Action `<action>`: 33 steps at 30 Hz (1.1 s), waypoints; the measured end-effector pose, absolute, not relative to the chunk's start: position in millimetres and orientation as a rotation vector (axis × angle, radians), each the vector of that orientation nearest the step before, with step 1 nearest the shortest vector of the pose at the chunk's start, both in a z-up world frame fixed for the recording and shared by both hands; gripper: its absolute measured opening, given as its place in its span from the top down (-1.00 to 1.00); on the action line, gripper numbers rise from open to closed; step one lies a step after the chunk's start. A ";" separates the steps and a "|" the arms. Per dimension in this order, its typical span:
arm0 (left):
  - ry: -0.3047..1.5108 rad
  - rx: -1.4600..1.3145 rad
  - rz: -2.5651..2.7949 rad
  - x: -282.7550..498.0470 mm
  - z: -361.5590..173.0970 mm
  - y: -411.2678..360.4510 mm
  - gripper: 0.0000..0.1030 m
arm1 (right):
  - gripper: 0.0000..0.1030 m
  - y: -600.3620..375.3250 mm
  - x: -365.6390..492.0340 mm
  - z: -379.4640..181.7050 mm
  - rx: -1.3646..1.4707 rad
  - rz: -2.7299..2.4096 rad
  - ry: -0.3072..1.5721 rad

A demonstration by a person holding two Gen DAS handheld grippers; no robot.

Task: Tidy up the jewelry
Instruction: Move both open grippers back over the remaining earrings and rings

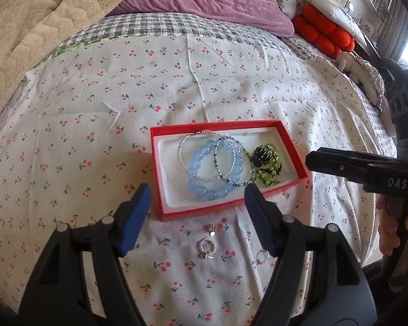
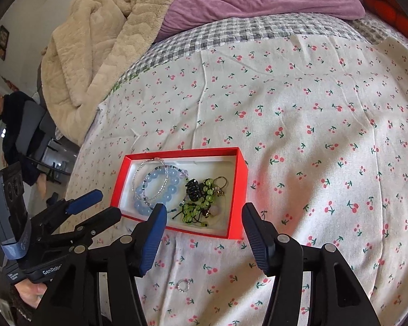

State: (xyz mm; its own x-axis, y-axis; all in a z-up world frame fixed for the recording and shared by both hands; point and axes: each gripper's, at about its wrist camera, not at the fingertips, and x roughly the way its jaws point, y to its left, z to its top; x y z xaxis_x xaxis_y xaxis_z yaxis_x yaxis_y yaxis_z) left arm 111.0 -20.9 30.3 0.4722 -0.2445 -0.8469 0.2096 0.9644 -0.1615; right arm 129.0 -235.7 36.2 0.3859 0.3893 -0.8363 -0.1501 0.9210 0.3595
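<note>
Hovering both grippers, left gripper (image 1: pixel 198 194) and right gripper (image 2: pixel 204 214), jaws wide and empty, we should pinch each small ring (image 1: pixel 204 247) off the bed (image 1: pixel 231 81) gently into the red box (image 1: pixel 160 163).

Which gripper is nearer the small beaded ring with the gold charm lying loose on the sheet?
Left. The left gripper stands open right above the beaded ring, which lies between its fingers. The right gripper hangs open off to the side, over the red box.

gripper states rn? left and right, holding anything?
Left gripper: open, holding nothing, above the near edge of the red box.
Right gripper: open, holding nothing.
</note>
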 end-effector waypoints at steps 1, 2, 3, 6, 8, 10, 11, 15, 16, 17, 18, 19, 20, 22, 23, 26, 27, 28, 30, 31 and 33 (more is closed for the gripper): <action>1.043 -0.028 -0.273 108.0 28.9 -19.4 -0.48 | -0.22 -234.9 125.8 35.8 0.229 0.348 1.126; 1.047 -0.016 -0.268 104.9 26.9 -17.5 -0.49 | -0.28 -234.3 123.4 35.1 0.219 0.349 1.127; 1.051 -0.003 -0.261 101.9 24.6 -15.7 -0.53 | -0.30 -233.3 120.1 34.2 0.207 0.349 1.129; 1.066 0.034 -0.243 93.4 16.4 -10.7 -0.58 | -0.34 -230.0 110.5 29.9 0.169 0.349 1.135; 1.079 0.061 -0.234 87.9 10.6 -8.3 -0.58 | -0.37 -227.9 104.7 27.1 0.148 0.351 1.141; 1.088 0.092 -0.228 82.5 5.3 -6.4 -0.58 | -0.38 -226.2 99.8 24.5 0.128 0.352 1.146; 1.090 0.106 -0.226 80.1 3.2 -5.8 -0.58 | -0.39 -225.3 97.4 23.1 0.120 0.354 1.148; 1.105 0.152 -0.224 72.6 -4.9 -2.7 -0.58 | -0.40 -221.9 89.8 17.2 0.094 0.355 1.163; 1.111 0.161 -0.226 71.1 -7.3 -2.0 -0.58 | -0.40 -220.8 87.7 15.8 0.088 0.357 1.166; 1.116 0.168 -0.226 70.2 -9.5 -1.6 -0.58 | -0.40 -219.6 86.2 14.5 0.083 0.359 1.171; 1.122 0.175 -0.228 69.0 -11.7 -0.8 -0.58 | -0.40 -218.6 84.6 13.1 0.079 0.360 1.175; 1.127 0.179 -0.230 67.9 -13.5 -0.3 -0.58 | -0.40 -217.6 83.2 11.7 0.076 0.360 1.178; 1.133 0.182 -0.234 66.9 -15.3 0.5 -0.58 | -0.40 -216.4 81.6 10.2 0.072 0.362 1.183; 1.140 0.185 -0.239 65.4 -18.3 1.5 -0.58 | -0.40 -213.3 78.7 7.5 0.061 0.367 1.191; 1.144 0.185 -0.243 64.3 -19.9 1.8 -0.58 | -0.40 -211.8 77.2 6.3 0.054 0.369 1.196; 1.154 0.186 -0.270 60.4 -24.8 -0.4 -0.58 | -0.40 -207.3 74.0 1.8 0.033 0.377 1.207; 1.153 0.187 -0.280 59.0 -26.0 -2.0 -0.58 | -0.40 -206.0 73.7 0.0 0.028 0.378 1.212; 1.153 0.189 -0.294 57.5 -27.5 -4.2 -0.58 | -0.40 -204.7 73.8 -1.9 0.024 0.379 1.218; 1.154 0.186 -0.331 55.3 -30.0 -9.0 -0.44 | -0.40 -204.3 74.2 -5.4 0.020 0.378 1.226; 1.159 0.179 -0.356 54.5 -31.8 -11.7 -0.28 | -0.40 -203.8 74.8 -7.1 0.019 0.377 1.230; 1.166 0.172 -0.387 53.7 -35.1 -16.6 -0.09 | -0.40 -203.5 76.3 -10.0 0.018 0.375 1.236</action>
